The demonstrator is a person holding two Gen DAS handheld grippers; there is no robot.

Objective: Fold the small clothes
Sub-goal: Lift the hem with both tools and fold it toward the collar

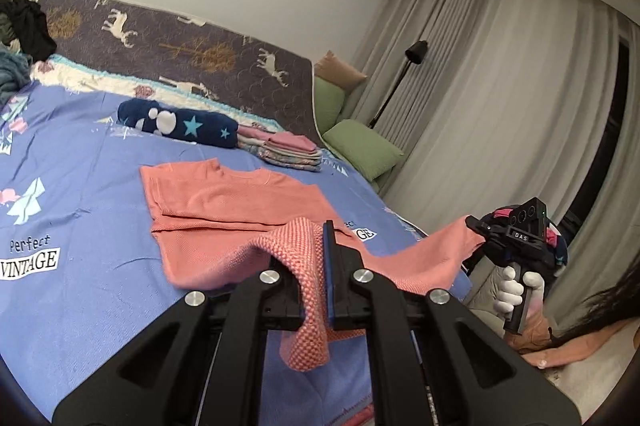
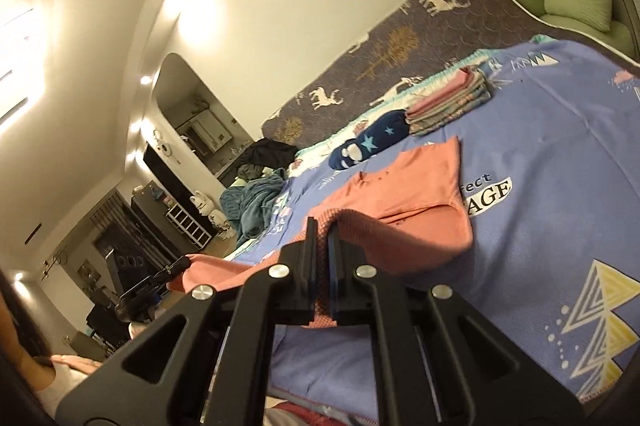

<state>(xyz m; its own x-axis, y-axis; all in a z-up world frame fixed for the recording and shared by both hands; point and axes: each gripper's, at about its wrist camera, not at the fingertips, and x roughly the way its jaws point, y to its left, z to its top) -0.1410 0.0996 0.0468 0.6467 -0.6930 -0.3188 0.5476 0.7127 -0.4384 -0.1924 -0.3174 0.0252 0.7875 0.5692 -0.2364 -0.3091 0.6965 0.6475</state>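
The salmon-pink knitted top [image 1: 224,202] lay spread on the bed's blue printed sheet [image 1: 80,154], its near hem lifted off the bed. The left gripper [image 1: 316,246] had its fingers pressed together on one corner of that hem, the cloth drooping between them. The right gripper [image 2: 320,238], held in a white-gloved hand [image 1: 516,290], pinched the other corner the same way. Beyond the top sat a navy star-patterned rolled garment [image 1: 180,124] just beside a stack of folded pink and patterned clothes [image 1: 284,150].
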